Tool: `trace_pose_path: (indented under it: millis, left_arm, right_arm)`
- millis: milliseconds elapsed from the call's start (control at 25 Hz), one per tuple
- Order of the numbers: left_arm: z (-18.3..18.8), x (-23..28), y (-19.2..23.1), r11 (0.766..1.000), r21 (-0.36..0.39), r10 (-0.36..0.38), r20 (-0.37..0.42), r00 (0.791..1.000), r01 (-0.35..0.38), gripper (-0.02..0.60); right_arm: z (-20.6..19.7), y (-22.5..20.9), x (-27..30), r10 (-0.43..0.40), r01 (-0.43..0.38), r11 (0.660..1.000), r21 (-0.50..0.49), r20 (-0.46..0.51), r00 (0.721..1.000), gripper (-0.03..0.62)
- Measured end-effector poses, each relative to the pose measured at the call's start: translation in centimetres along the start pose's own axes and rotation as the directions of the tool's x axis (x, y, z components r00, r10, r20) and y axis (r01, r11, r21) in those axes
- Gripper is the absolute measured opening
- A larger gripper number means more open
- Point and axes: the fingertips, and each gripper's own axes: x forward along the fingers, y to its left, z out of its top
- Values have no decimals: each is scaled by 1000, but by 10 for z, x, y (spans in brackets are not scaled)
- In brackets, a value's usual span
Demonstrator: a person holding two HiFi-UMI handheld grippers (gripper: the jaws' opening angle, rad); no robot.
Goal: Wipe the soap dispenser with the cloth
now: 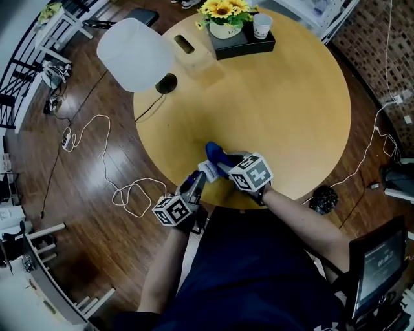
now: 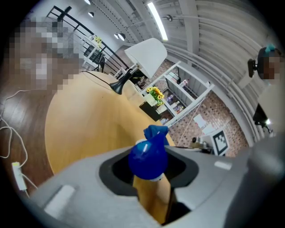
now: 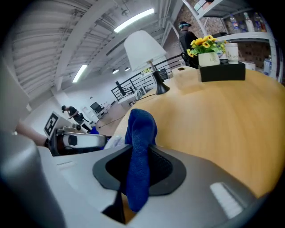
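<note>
– Blue cloth: how is it held?

– Pinched between the jaws of the right gripper. In the right gripper view the jaws close on a hanging fold of the cloth, and its upper end stands above them.

– And the left gripper?

– Its jaws are drawn close together on the soap dispenser. Between them the left gripper view shows a blue, rounded part with a white rim.

– Where is the dispenser?

– At the near edge of the round wooden table, just in front of the person. In the head view its pale body lies between the two gripper tips, and the cloth meets it from the far side. Whether it rests on the tabletop cannot be told.

– What occupies the far side of the table?

– A lamp with a white shade stands at the far left rim. A black tray at the far edge carries a pot of sunflowers and a white cup. All are well apart from the grippers.

– And below the table?

– A wooden floor with a white cable trailing in loops to the left.
</note>
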Motion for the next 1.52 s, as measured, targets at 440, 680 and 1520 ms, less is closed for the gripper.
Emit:
trace_pose_path:
  millis: [440, 680, 1520]
  left_arm:
    - [0, 5, -11, 993, 107, -34, -43, 999, 38, 142]
    - [0, 8, -17, 990, 138, -18, -61, 998, 27, 143]
    - [3, 24, -42, 932, 360, 30, -169, 985, 33, 143]
  right_arm:
    - [25, -1, -13, 53, -53, 997, 55, 11, 999, 91]
    - [43, 49, 13, 202, -206, 977, -49, -62, 977, 91]
    - [-24, -95, -20, -129, 136, 980, 146, -52, 990, 89]
